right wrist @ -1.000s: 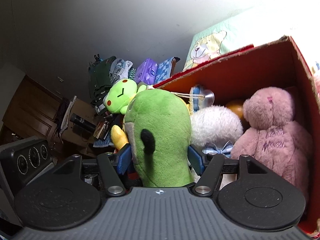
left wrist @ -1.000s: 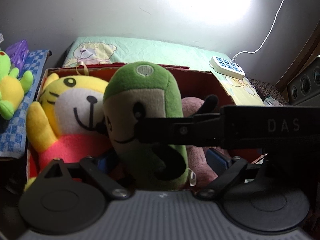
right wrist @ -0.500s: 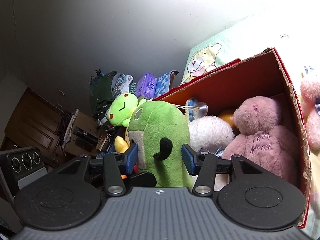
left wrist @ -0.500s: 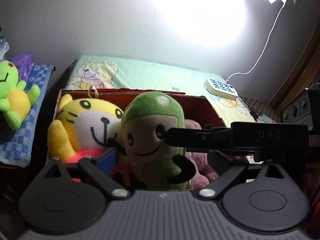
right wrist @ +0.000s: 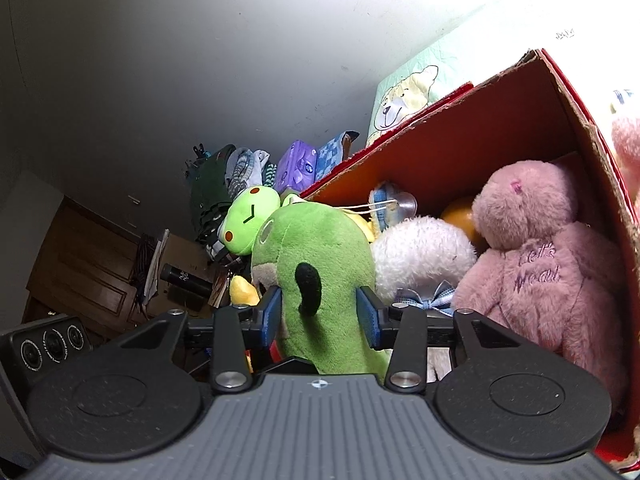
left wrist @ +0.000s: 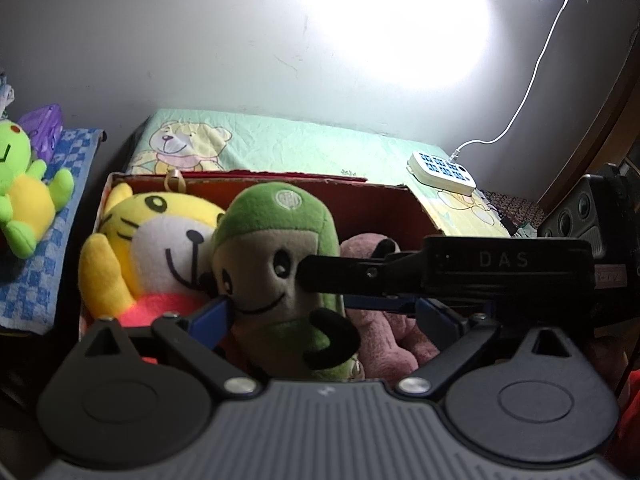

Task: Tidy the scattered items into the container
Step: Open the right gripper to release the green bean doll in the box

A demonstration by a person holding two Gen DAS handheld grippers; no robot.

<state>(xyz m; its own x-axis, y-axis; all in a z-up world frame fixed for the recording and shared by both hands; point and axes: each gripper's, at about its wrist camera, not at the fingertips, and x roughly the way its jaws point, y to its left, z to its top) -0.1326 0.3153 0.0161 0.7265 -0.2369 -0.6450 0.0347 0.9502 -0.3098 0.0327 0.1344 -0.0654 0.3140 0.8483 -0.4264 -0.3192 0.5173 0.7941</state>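
**Ana:** Grey wall (left wrist: 160, 40) lit by a hard lamp glare, a bed (left wrist: 320, 148) with a teddy-print sheet under it, and the red cardboard box (left wrist: 384, 196) sitting on that bed. What is different from a second ago?

**Ben:** Mostly the grip on the green plush (left wrist: 276, 264). It stands upright in the box, between the yellow tiger plush (left wrist: 160, 240) and the pink bear (right wrist: 552, 264). The right gripper (right wrist: 318, 316) has just been closing, and its blue pads now press into both flanks of the green plush.

**Ana:** And the other one?

**Ben:** The left gripper (left wrist: 324, 314) has just been opening. Its jaws stand spread, one blue pad close by the plush's cheek, the other well off to the side with a clear gap. The plush is between them but not squeezed. Seen from the left wrist, the plush also sits lower and smaller than a second ago.

**Ana:** So a handover?

**Ben:** I read it that way: left lets go, right takes over, probably to seat the toy deeper or straighten it. The box is already crowded, with a white fluffy plush (right wrist: 424, 256) wedged beside the bear too.

**Ana:** What remains?

**Ben:** A green frog plush (left wrist: 24, 184) lies outside on the blue checked cloth (left wrist: 28, 280), so I'd judge the tidying unfinished. The white power strip (left wrist: 442, 168) on the bed looks like no part of it.
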